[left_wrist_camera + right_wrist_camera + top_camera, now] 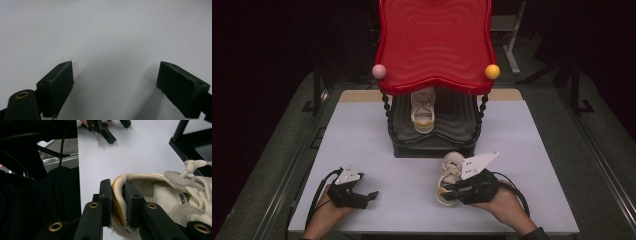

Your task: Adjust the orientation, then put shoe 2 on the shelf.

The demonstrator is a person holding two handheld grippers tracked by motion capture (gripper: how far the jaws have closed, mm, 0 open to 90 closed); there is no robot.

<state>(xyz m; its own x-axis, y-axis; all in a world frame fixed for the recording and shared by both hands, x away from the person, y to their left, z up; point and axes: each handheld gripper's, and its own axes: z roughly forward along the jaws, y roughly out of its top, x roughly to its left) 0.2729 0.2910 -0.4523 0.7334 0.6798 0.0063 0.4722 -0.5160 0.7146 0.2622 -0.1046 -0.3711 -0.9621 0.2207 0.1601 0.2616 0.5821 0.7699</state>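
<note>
Pinching the heel collar of a white sneaker (pixel 160 195), the right gripper (pixel 117 202) is holding it with one jaw outside the orange-trimmed heel and the other inside the opening, the toe pointing away from the jaws toward the black lower shelf (pixel 447 122) of a red-topped rack (pixel 434 45). A second sneaker (pixel 423 112) is already sitting on that shelf, ahead of the held one. The left gripper (pixel 115 82) is resting low with its jaws wide apart and nothing but bare white worktop (pixel 105 30) between them.

Judging from the grip, the bite is taking only a thin strip of soft padding, so the shoe's weight is hanging forward of the jaws; any lift or swing could let it pivot downward or slip free. The loose laces are also risking a snag on the rack's twisted post (pixel 386 117).
</note>
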